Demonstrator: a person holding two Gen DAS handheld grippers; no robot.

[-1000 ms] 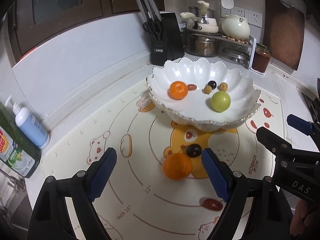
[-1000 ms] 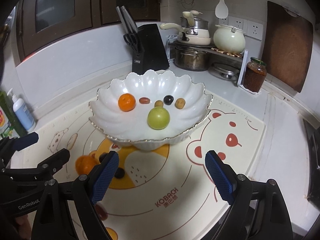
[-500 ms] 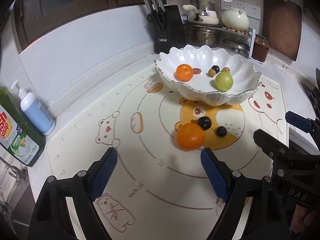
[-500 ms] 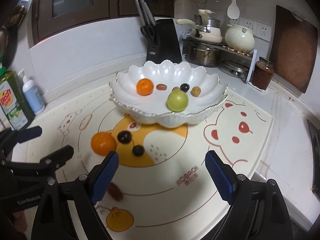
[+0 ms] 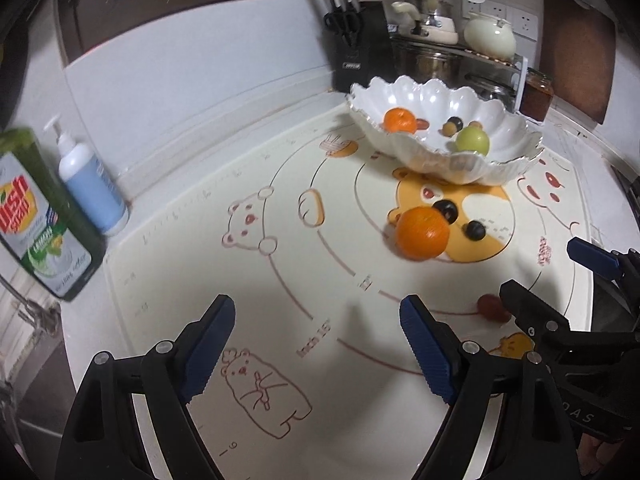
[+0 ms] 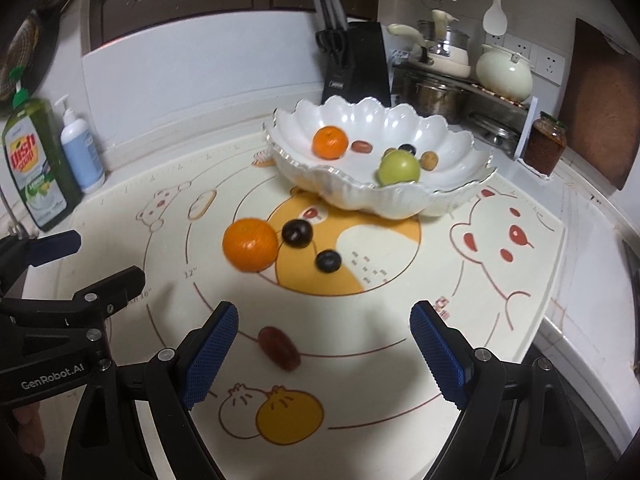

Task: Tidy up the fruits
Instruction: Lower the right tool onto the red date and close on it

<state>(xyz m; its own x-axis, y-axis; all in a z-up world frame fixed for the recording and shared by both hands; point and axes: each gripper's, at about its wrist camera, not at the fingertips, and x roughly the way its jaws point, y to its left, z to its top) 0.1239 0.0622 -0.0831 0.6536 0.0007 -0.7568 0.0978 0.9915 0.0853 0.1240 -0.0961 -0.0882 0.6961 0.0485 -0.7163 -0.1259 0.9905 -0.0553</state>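
Observation:
A white scalloped bowl [image 6: 452,148] [image 5: 400,96] stands at the back of the printed mat and holds a small orange [image 6: 330,143], a green fruit [image 6: 399,168] and several small dark and brown fruits. On the mat in front of it lie a larger orange [image 6: 251,244] [image 5: 423,233], two dark plums [image 6: 297,233] [image 6: 328,261] and a red date [image 6: 279,347] [image 5: 491,306]. My left gripper [image 5: 316,340] is open and empty, well short of the orange. My right gripper [image 6: 324,340] is open and empty, with the date between its fingertips' line.
A knife block [image 6: 356,60], pots, a kettle and a jar [image 6: 545,147] stand behind the bowl. A green dish soap bottle [image 6: 38,164] and a white pump bottle [image 6: 80,152] stand at the left wall. The counter edge runs along the right.
Both grippers have pulled back from the bowl and risen, so more of the mat shows. The fruits on the mat and in the bowl have not moved.

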